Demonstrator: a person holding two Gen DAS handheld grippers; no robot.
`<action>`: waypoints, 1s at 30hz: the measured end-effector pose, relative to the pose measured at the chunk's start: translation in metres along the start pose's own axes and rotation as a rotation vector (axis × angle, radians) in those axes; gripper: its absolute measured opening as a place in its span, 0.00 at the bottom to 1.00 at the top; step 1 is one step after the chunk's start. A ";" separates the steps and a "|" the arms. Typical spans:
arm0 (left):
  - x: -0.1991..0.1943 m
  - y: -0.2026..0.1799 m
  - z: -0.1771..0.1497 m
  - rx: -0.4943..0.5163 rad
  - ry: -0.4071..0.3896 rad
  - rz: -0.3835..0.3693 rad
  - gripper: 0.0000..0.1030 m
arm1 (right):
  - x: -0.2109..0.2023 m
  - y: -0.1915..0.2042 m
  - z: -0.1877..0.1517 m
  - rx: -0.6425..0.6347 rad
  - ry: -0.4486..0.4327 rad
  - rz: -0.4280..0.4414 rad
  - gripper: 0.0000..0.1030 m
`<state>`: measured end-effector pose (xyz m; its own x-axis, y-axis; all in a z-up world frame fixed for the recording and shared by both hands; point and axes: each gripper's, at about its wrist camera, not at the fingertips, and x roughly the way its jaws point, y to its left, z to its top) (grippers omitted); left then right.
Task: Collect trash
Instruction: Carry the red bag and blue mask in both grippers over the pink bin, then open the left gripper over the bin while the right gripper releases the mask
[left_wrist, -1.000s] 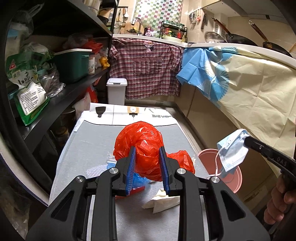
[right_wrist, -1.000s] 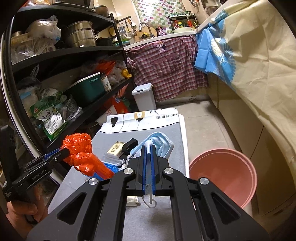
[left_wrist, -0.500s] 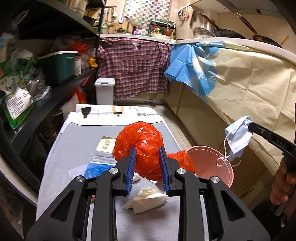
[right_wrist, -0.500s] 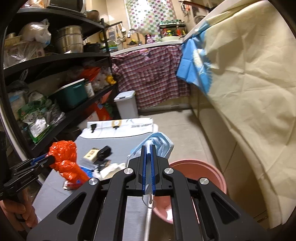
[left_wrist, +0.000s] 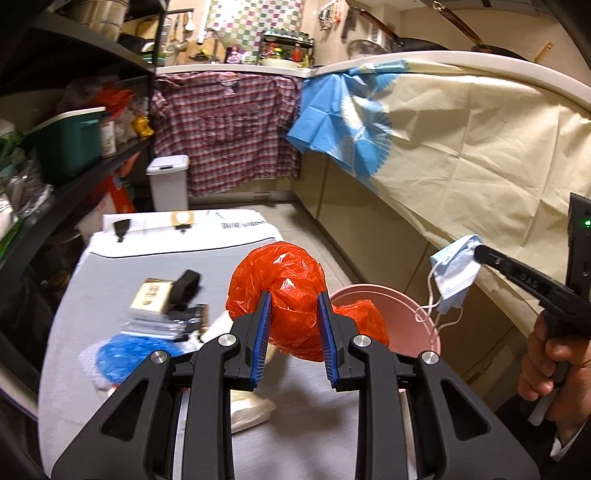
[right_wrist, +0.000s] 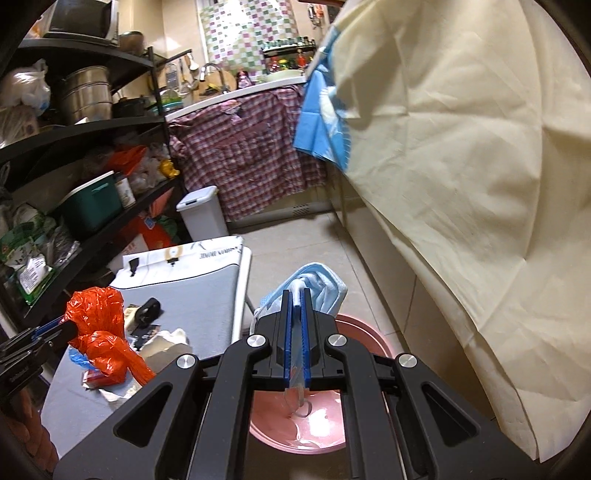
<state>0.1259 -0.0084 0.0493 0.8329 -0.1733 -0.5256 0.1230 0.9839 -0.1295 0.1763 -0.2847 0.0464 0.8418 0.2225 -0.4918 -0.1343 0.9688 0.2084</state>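
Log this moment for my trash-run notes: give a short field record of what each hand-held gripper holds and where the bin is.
left hand-held gripper: shut on crumpled red plastic bag
right hand-held gripper: shut on pale blue face mask
bin: round pink plastic bucket on floor beside grey table, under the mask
left on table: small wrappers, tissue

Grey table (left_wrist: 110, 295) with scattered litter (left_wrist: 162, 306)
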 end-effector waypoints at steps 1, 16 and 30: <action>0.003 -0.004 0.000 0.002 0.002 -0.007 0.24 | 0.002 -0.003 -0.001 0.013 0.005 0.000 0.05; 0.060 -0.058 -0.006 0.064 0.055 -0.088 0.24 | 0.022 -0.026 -0.010 0.050 0.054 -0.053 0.05; 0.096 -0.084 -0.014 0.105 0.124 -0.108 0.24 | 0.037 -0.028 -0.011 0.040 0.089 -0.069 0.07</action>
<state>0.1881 -0.1082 -0.0020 0.7399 -0.2758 -0.6135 0.2693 0.9573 -0.1055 0.2059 -0.3023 0.0132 0.7985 0.1655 -0.5788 -0.0550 0.9775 0.2036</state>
